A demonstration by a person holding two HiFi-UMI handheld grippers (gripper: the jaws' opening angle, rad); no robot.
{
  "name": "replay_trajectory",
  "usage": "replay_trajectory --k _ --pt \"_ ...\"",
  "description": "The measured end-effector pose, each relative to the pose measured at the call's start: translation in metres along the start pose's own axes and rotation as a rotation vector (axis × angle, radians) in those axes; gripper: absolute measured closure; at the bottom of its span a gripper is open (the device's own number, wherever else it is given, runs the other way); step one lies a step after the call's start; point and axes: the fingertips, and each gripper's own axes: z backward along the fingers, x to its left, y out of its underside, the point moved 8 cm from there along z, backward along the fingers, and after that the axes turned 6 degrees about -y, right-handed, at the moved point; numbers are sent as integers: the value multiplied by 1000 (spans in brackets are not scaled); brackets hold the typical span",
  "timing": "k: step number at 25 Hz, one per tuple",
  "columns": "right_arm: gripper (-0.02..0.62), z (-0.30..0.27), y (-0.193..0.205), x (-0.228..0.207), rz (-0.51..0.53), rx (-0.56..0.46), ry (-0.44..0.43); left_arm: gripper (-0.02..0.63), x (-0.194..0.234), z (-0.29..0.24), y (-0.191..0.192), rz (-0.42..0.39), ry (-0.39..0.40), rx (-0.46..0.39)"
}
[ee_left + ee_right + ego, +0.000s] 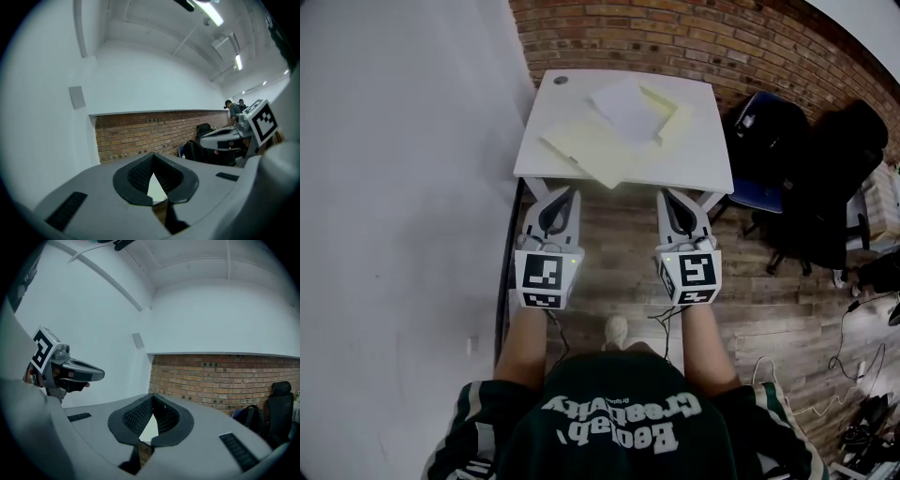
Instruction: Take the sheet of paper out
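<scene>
A white sheet of paper (623, 106) lies on top of pale yellow folders (595, 152) on a small white table (546, 112) against the brick wall. My left gripper (565, 193) and right gripper (673, 195) are held side by side and level, their tips just short of the table's near edge. Both are shut with nothing between the jaws. In the left gripper view the jaws (153, 157) meet at the tip, and a sliver of white table shows through the gap behind them. The right gripper view shows the same (152, 397).
A brick wall (703, 37) runs behind the table and a white wall (394, 187) closes the left side. A blue chair with a black bag (761, 141) and a black office chair (839, 178) stand to the right. Cables (853, 375) trail over the wooden floor.
</scene>
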Motion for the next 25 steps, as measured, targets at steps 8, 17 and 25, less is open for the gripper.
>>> replay_trajectory --k 8,17,25 --pt "601 -31 12 -37 -14 -6 -21 606 -7 -43 2 -2 -22 12" --pt "601 -42 14 -57 -24 -6 -14 606 -10 -70 -2 -14 -9 25" --pt "601 -63 15 -74 -16 -9 -2 606 -9 -104 -6 -20 21 12"
